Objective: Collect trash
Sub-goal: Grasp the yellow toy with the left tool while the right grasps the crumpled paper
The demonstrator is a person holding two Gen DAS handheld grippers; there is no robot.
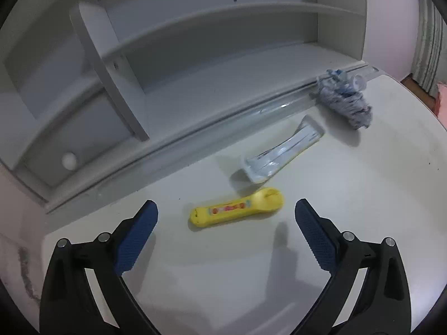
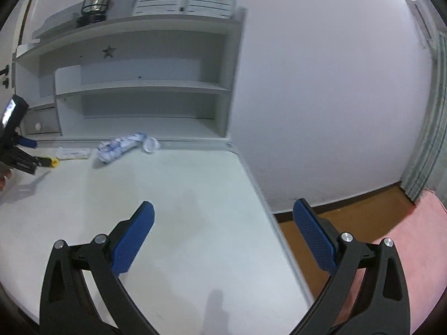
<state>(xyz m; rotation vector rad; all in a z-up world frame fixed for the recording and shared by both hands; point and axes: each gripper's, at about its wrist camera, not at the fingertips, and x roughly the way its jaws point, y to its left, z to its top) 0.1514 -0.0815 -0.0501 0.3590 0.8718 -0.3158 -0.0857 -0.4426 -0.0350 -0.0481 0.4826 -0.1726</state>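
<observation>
On the white desk point(image 1: 349, 195), our left gripper point(image 1: 226, 213), jaws wide and empty, should drop straight ahead and close across the yellow wrapper's point(image 1: 237, 207) narrow width.

You have three pieces of trash on the table point(image 1: 363, 209), and I place each one from the yellow wrapper point(image 1: 237, 210). This wrapper is long and flat, with a round end and a coloured label, and it lies flat. Just behind it lies a clear plastic packet point(image 1: 282, 150), long, with white content, turned diagonally. Further behind, well apart, a crumpled white and blue bag point(image 1: 345, 99) lies against the edge of the shelf unit point(image 1: 195, 83).
</observation>
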